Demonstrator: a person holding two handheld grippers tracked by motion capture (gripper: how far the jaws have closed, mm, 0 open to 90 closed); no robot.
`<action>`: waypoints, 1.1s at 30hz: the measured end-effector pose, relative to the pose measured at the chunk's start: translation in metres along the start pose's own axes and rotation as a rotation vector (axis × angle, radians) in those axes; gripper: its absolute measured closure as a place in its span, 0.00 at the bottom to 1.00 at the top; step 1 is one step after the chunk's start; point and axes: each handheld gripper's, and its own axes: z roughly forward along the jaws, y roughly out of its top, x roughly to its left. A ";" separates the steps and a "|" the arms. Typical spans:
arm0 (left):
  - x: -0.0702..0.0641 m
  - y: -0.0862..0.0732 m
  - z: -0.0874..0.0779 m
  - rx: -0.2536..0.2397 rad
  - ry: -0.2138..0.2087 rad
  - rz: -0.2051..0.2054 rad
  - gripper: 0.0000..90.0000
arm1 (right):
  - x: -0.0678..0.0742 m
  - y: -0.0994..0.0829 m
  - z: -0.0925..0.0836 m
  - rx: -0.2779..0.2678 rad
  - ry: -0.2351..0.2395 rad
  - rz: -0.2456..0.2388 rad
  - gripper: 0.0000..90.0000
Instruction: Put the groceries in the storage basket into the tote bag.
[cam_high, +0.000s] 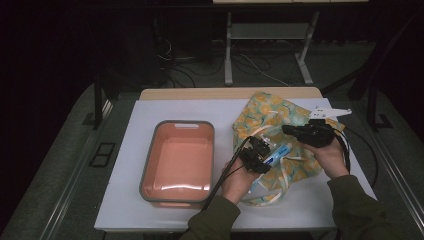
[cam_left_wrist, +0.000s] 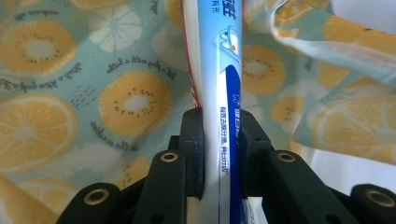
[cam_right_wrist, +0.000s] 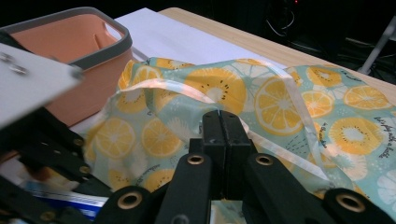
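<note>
On the tabletop (cam_high: 125, 200), a storage bin (cam_high: 179, 162) sits at centre-left of the high view. Just right of it lies a fabric bag (cam_high: 272, 117), reaching toward the upper right, with a toothpaste tube (cam_high: 278, 154) over its lower-left part.

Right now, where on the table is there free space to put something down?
The white mat is bare left of the orange bin, and behind it up to the wooden edge. The bin itself looks empty. It is crowded on the right: the fruit-print bag, both grippers and the tube are there.
</note>
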 end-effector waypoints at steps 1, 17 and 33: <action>0.001 -0.001 0.003 0.007 0.003 -0.003 0.83 | 0.000 0.000 0.000 -0.002 0.001 0.001 1.00; -0.007 -0.020 -0.018 -0.093 0.042 0.015 0.54 | 0.002 0.000 0.000 0.000 0.004 -0.005 1.00; -0.008 -0.036 -0.009 -0.059 0.040 -0.003 0.71 | 0.003 0.000 0.001 0.005 0.004 -0.007 1.00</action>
